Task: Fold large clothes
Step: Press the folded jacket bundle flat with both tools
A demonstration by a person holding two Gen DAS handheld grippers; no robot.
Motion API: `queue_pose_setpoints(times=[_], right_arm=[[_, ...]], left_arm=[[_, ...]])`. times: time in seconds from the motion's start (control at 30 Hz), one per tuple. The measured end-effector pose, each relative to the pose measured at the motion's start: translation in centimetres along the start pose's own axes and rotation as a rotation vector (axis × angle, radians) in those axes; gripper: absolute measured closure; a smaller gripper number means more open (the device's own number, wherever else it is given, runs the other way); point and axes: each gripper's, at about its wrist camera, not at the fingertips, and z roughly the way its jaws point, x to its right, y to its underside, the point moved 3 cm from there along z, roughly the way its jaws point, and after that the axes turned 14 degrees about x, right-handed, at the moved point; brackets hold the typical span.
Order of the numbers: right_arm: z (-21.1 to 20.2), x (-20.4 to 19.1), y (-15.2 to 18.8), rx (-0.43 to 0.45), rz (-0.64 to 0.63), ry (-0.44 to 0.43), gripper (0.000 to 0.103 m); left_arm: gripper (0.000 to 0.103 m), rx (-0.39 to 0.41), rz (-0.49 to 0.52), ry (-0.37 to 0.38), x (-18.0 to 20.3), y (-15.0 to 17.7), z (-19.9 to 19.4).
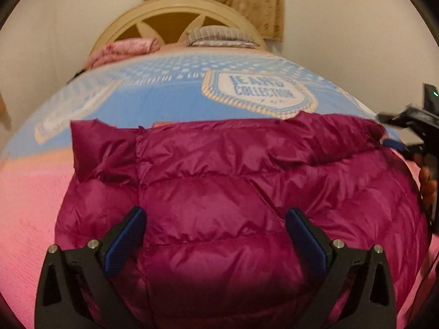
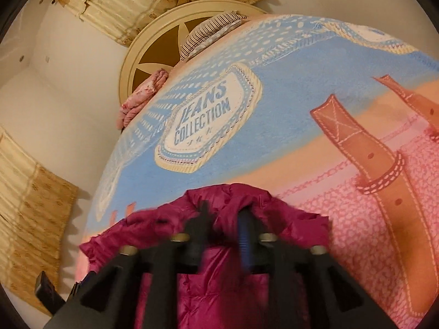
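A magenta puffer jacket [image 1: 219, 186] lies on the bed [image 1: 24, 219], under the wide-apart left tongs [image 1: 216, 219], its edge at twelve o'clock between the partly parted right tongs [image 2: 223, 226].

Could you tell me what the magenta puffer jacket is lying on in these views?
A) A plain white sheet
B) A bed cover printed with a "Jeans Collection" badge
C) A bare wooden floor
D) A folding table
B: the magenta puffer jacket lies spread on the blue and pink bed cover, whose badge reads "Jeans Collection" in the right wrist view.
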Motion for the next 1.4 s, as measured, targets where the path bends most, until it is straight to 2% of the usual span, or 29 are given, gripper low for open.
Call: queue_pose_setpoints(times=[0.03, 0.07, 0.2, 0.4, 0.47, 0.57, 0.83, 1.4], right_arm=[[-0.5, -0.2, -0.3, 0.029, -0.017, 0.002, 0.009], [-0.9, -0.3, -0.6, 0.057, -0.022, -0.002, 0.004], [-2.5, -1.7, -1.3, 0.083, -0.037, 0.003, 0.004], [-4.3, -8.2, 2.8, 0.104, -0.224, 0.034, 0.006], [-3.9, -9.8, 4.8, 0.104, -0.288, 0.039, 0.032], [-1.9, -11.3, 7.9, 0.072, -0.349, 0.04, 0.039], [1.7, -9.3, 10.9, 0.005, -0.357, 0.102, 0.039], [4.2, -8.7, 11.6, -0.038, -0.366, 0.114, 0.039]], left_arm=[[0.0, -0.001, -0.003, -0.004, 0.0, 0.1, 0.0], [0.0, -0.001, -0.001, -0.006, 0.1, 0.2, -0.1], [0.0, 0.0, 0.008, -0.021, 0.5, -0.1, 0.0], [0.0, -0.005, -0.025, -0.05, 0.2, -0.3, 1.3], [0.0, -0.005, -0.021, -0.062, 0.3, -0.3, 1.3], [0.0, -0.005, -0.02, -0.074, 0.3, -0.1, 1.7], [0.0, -0.025, -0.025, -0.077, 0.4, 0.0, 3.1], [0.0, -0.071, 0.002, -0.108, 0.7, 0.5, 4.4]])
